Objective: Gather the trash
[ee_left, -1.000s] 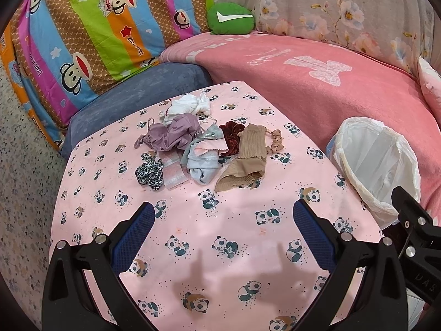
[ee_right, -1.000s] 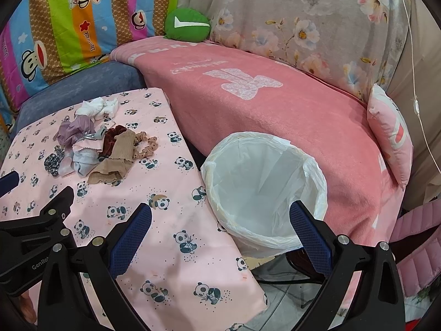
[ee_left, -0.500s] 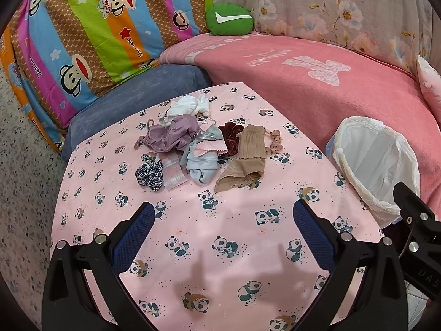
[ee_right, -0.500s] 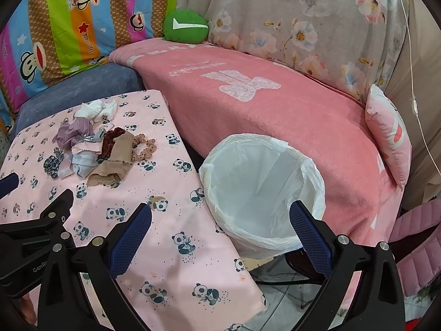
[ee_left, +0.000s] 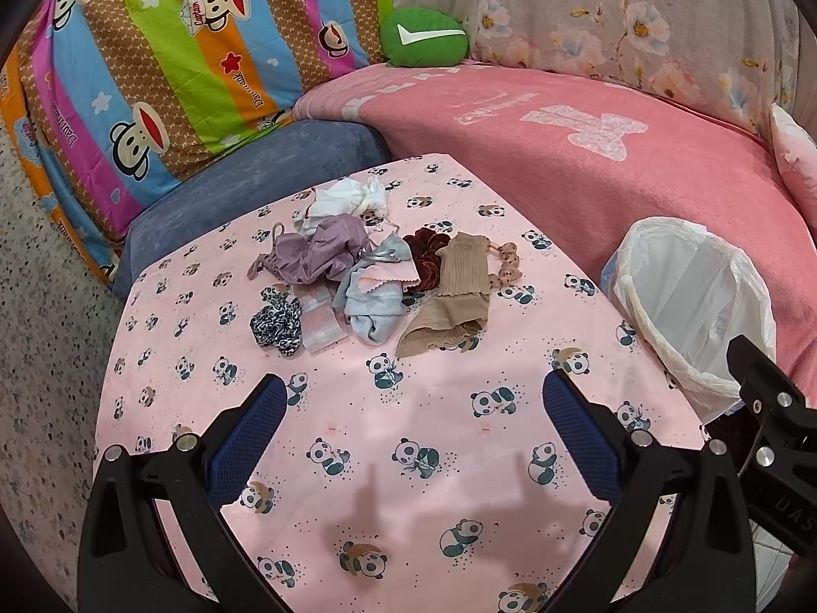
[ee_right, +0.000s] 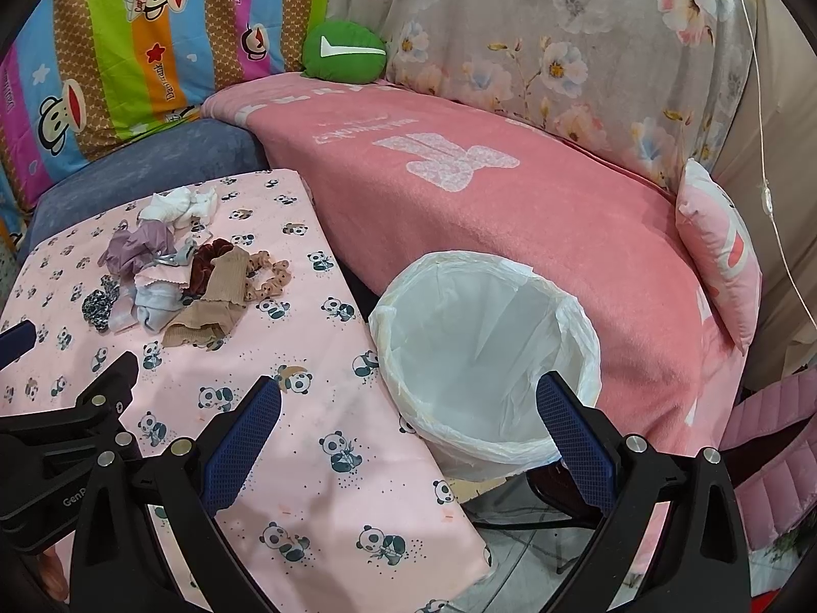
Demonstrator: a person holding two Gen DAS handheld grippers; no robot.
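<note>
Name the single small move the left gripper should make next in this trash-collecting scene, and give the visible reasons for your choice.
Probably ease the left gripper forward toward the pile of scraps on the panda cloth. Its jaws stand open and empty, short of the pile, which lies untouched. The lined bin beside the table looks empty, and the right gripper, also open, hangs nearer the bin.

home living rm, sofa (ee_right: 510, 214), cushions (ee_left: 424, 43)
</note>
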